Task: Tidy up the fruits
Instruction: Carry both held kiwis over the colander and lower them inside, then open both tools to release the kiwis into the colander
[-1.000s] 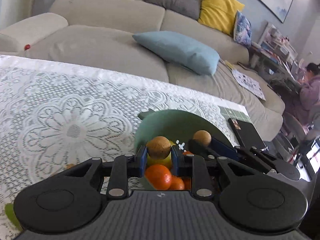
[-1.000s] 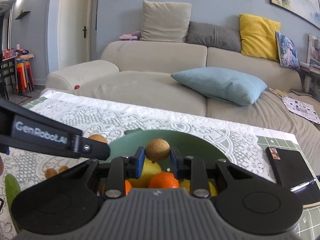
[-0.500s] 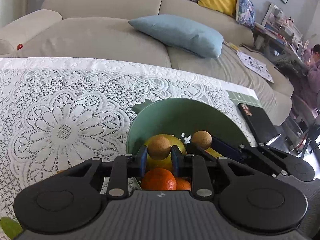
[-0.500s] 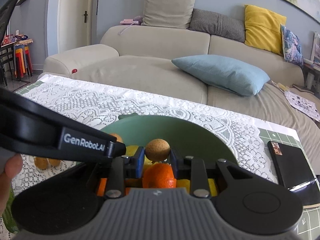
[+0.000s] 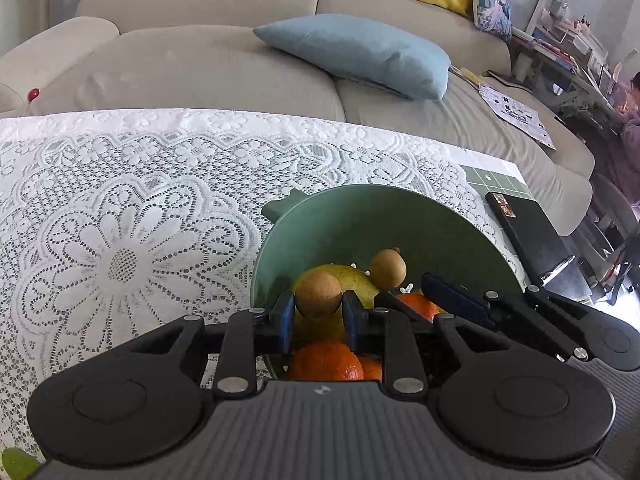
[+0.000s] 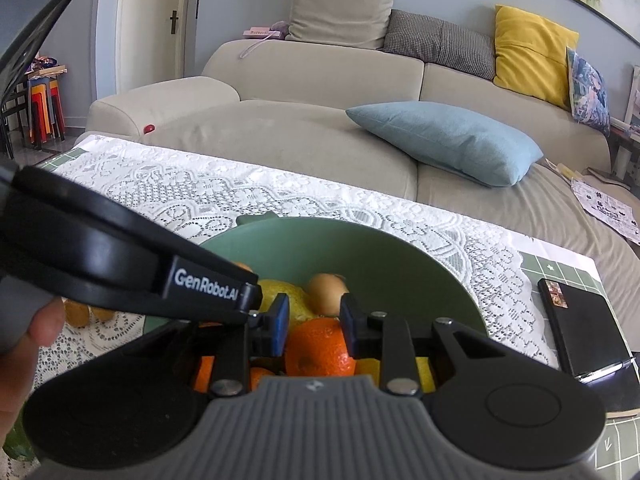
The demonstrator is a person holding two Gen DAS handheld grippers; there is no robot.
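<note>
A green bowl [image 5: 320, 216] [image 6: 400, 256] on the lace tablecloth holds oranges [image 5: 326, 362] [image 6: 318, 346] and a yellow fruit [image 5: 352, 280]. My left gripper [image 5: 318, 304] is shut on a small round brown fruit [image 5: 318, 294] just above the bowl's near left rim. My right gripper [image 6: 314, 310] is shut on a second small brown fruit [image 6: 328, 288] [image 5: 388, 268] over the bowl's middle. In the right wrist view the left gripper crosses from the left as a black arm, its tip beside my right fingers.
A black notebook with a pen [image 5: 532, 236] [image 6: 580, 328] lies right of the bowl. Several small brown fruits [image 6: 82, 312] lie on the cloth left of the bowl, and a green fruit [image 5: 16, 462] at the near left. A beige sofa stands beyond the table's far edge.
The left gripper has come forward and down over the bowl with its brown fruit, closing in beside the right gripper. The right gripper has barely moved and keeps its fruit.
</note>
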